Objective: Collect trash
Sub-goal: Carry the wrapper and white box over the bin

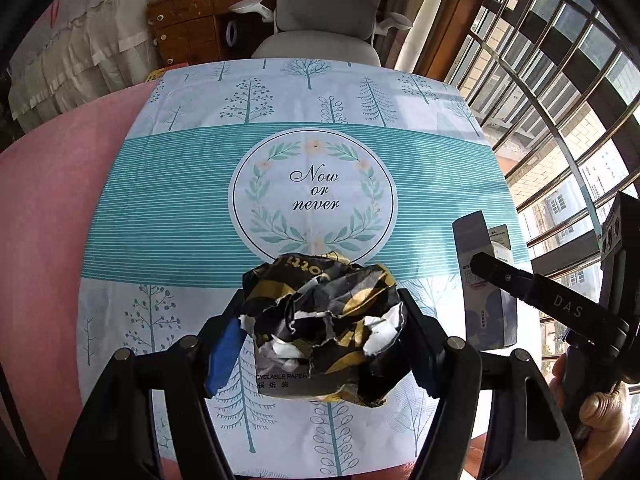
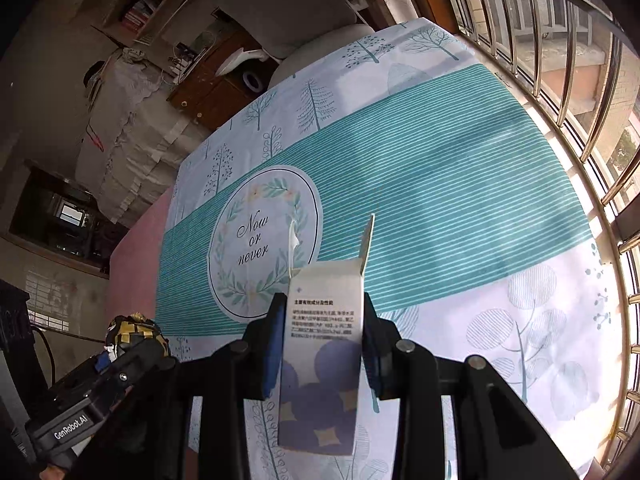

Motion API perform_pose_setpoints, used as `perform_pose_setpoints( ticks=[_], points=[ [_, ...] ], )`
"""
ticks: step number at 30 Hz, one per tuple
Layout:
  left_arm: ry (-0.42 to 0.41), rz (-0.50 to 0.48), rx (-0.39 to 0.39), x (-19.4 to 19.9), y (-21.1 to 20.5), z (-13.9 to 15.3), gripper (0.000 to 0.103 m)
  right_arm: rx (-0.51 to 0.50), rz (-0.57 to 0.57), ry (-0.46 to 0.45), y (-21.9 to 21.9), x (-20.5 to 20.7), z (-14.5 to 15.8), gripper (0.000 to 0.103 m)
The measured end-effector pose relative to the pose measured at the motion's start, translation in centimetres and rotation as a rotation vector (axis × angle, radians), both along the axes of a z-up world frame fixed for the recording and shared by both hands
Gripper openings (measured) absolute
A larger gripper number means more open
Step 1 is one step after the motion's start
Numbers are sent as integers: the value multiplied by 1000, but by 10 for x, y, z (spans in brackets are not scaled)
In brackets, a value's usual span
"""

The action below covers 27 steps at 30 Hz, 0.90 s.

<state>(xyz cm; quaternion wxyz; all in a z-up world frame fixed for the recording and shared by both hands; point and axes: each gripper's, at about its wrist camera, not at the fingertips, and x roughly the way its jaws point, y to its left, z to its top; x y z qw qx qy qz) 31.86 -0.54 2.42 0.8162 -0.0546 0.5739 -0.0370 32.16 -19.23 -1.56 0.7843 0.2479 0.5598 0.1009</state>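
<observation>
My left gripper (image 1: 322, 336) is shut on a crumpled black and gold paper bag (image 1: 320, 320) and holds it over the near part of the table. My right gripper (image 2: 324, 344) is shut on a small white and blue carton (image 2: 320, 360) with its top flaps open. The carton (image 1: 486, 288) and the right gripper (image 1: 496, 270) also show at the right in the left wrist view. The crumpled bag (image 2: 136, 334) in the left gripper (image 2: 132, 354) shows at the lower left in the right wrist view.
The table carries a teal and white cloth (image 1: 160, 208) with trees and a "Now or never" circle. A grey chair (image 1: 320, 20) stands at the far edge. Window bars (image 1: 560, 100) run along the right side. A pink surface (image 1: 48, 240) lies to the left.
</observation>
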Motion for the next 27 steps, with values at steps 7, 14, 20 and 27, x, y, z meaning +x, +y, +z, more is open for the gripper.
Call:
perform_pose_setpoints(
  ticks=[7, 14, 20, 27],
  points=[
    [-17, -46, -24, -85, 45, -3, 69, -9, -27, -15, 43, -78, 11, 34],
    [-29, -104, -43, -161, 77, -13, 69, -21, -60, -29, 86, -171, 17, 34],
    [1, -142, -43, -219, 89, -25, 69, -32, -78, 1, 110, -244, 10, 34],
    [67, -194, -36, -270, 82, -51, 69, -35, -74, 101, 124, -305, -16, 34]
  ],
)
